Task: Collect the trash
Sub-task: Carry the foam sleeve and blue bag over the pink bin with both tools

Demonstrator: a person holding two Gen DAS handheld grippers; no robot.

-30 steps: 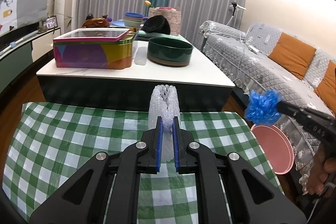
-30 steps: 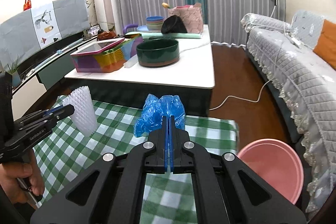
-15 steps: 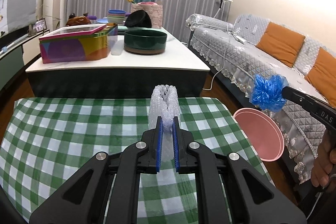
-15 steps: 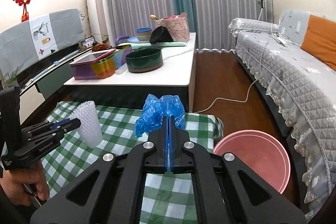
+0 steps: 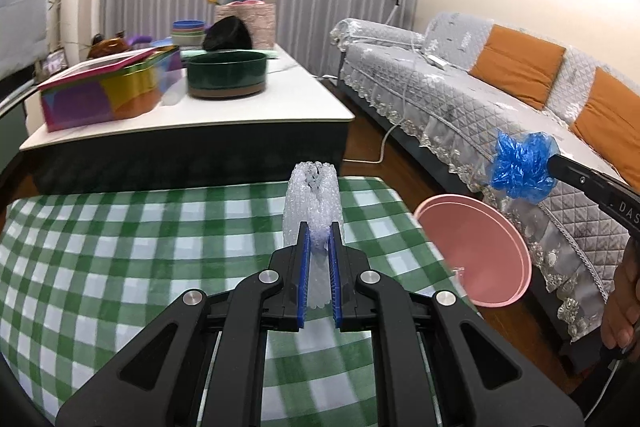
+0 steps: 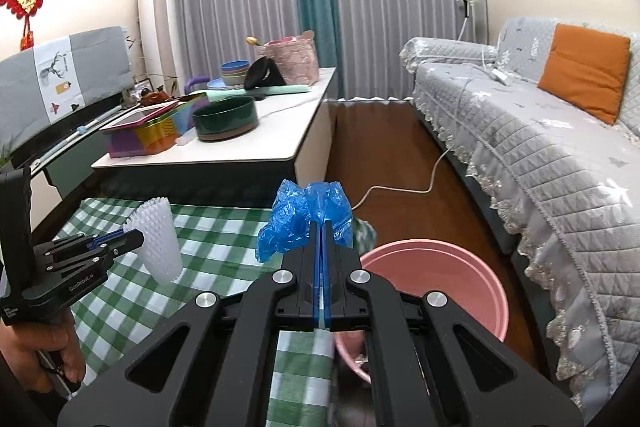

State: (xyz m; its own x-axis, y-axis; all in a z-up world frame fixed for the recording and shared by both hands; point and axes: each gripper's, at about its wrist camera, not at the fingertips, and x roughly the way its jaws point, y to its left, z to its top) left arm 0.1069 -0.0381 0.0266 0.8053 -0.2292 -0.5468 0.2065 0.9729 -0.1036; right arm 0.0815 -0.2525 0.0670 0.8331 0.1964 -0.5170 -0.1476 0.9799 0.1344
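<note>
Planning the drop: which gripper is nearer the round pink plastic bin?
Right. The right gripper with blue plastic sits at the round pink plastic bin rim; the left gripper is over the checked cloth beside it.

A green-checked tablecloth (image 5: 120, 247) covers the near table; the pink bin (image 6: 436, 279) stands on the wooden floor (image 6: 384, 163) at its right.

bubble wrap (image 5: 312, 195): knobbly clear plastic | bag (image 6: 306, 223): crinkled glossy blue plastic | basin (image 6: 460, 267): smooth pink plastic
</note>
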